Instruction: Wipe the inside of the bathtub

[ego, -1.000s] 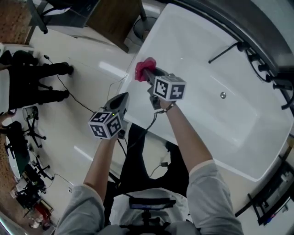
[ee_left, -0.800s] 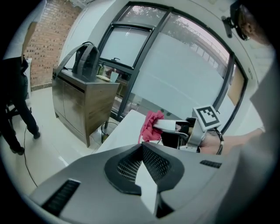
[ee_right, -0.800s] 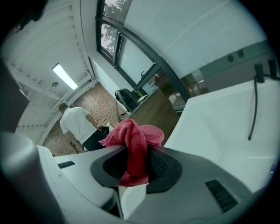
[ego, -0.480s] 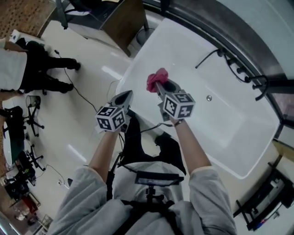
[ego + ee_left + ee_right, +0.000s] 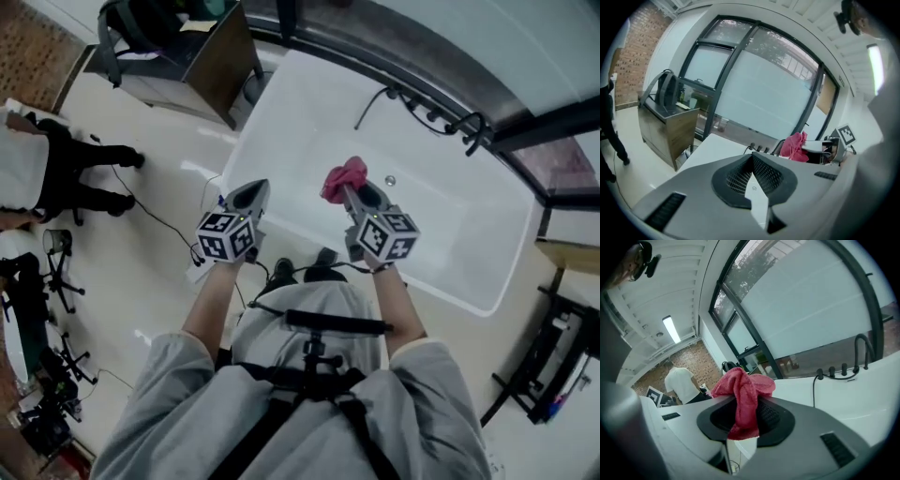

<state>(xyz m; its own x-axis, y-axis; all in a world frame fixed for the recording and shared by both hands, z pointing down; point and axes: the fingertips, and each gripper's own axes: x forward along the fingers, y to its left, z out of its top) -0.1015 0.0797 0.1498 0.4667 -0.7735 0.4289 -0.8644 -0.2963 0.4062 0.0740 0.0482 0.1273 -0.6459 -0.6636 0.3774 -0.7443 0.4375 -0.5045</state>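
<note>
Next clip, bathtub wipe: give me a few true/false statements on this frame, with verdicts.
1. The right tool grips a red cloth. True.
2. The left tool holds a sponge. False: its jaws are together on nothing.
3. The cloth is pressed against the floor of the bathtub. False: it is held up in the air above the tub.
4. A faucet stands at the bathtub's window-side rim. True.
</note>
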